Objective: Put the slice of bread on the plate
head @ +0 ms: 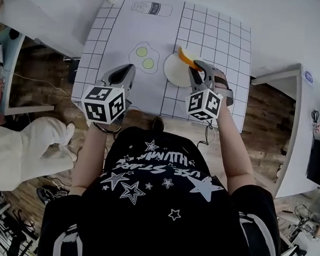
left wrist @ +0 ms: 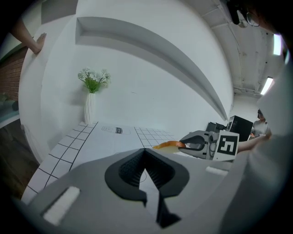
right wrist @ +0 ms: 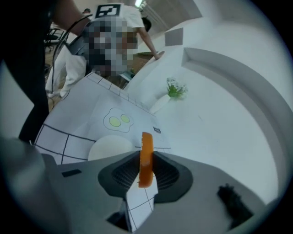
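An orange-crusted slice of bread (head: 186,58) hangs over the far edge of the round white plate (head: 173,71), clear of it. My right gripper (head: 193,67) is shut on the slice. In the right gripper view the bread (right wrist: 146,157) stands edge-on between the dark pads, with the plate (right wrist: 109,147) below and to the left. My left gripper (head: 128,70) hovers over the mat left of the plate, jaws together and nothing between them. From the left gripper view the bread (left wrist: 168,145) and the right gripper (left wrist: 194,141) show at the right.
The table carries a white grid mat (head: 219,36) with printed fried eggs (head: 144,58) and a printed bottle (head: 151,9). A white vase of flowers (left wrist: 91,98) stands at the table's far left corner. A person in white (head: 23,149) stands to the left.
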Motion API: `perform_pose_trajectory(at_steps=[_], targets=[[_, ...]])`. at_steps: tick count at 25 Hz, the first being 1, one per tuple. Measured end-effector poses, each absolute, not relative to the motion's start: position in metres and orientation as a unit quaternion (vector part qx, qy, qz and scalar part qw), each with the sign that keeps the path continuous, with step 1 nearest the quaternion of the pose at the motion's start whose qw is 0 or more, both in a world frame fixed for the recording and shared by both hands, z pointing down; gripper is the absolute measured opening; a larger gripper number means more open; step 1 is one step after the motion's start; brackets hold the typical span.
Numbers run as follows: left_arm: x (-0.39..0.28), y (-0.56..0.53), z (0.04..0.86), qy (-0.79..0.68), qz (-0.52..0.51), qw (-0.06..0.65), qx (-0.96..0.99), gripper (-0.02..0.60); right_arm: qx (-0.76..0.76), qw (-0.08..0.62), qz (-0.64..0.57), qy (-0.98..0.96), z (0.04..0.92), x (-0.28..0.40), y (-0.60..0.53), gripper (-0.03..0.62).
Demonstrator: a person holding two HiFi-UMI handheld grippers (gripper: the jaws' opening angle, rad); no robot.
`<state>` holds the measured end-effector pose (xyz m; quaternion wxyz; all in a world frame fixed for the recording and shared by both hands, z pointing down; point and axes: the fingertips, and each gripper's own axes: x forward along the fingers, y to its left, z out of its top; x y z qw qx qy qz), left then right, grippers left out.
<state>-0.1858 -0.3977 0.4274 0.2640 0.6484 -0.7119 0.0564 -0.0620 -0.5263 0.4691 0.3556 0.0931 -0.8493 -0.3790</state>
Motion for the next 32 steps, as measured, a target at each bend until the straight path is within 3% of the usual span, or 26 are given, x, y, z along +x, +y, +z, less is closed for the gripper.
perform_pose_trajectory(at_steps=[5, 32], targets=[[-0.19, -0.39, 0.435, -0.72, 0.055, 0.273, 0.635, 0.008, 0.061, 0.36, -0.425, -0.828, 0.49, -0.062, -0.509, 0.092], [-0.167, -0.36, 0.457, -0.701, 0.075, 0.296, 0.644, 0.009, -0.001, 0.419, -0.292, -0.86, 0.556, -0.05, -0.464, 0.118]])
